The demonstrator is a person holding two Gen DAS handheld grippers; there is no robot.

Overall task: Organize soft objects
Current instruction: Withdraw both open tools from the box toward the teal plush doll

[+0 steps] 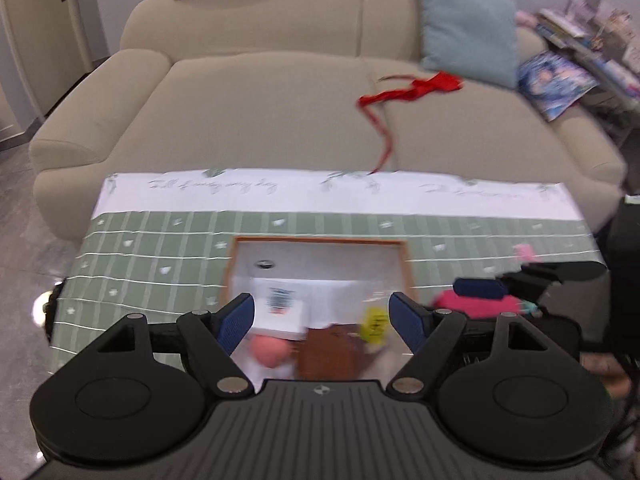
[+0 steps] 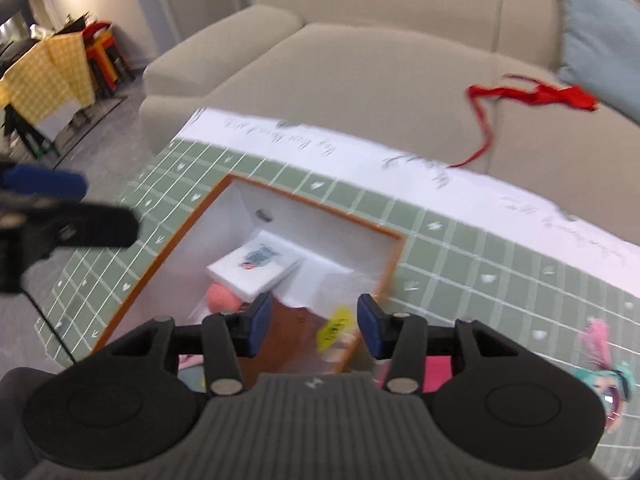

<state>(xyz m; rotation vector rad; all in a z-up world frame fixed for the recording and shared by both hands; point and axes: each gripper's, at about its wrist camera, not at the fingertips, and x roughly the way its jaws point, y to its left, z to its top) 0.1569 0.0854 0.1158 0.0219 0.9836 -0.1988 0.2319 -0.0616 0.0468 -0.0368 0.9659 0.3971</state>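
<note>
The left gripper [image 1: 320, 320] hovers over the box [image 1: 404, 264], jaws apart and empty; the pink ball [image 1: 269, 352] lies just below and inside its left finger. A white packet [image 2: 256, 266] rests partly on the ball. Beside it the right gripper [image 2: 311, 326] also gapes empty above the box — the ball [image 2: 222, 298] sits left of its jaws, so the left gripper looks nearer. A doll [image 2: 612, 376] lies on the cloth [image 2: 460, 264], far right.
</note>
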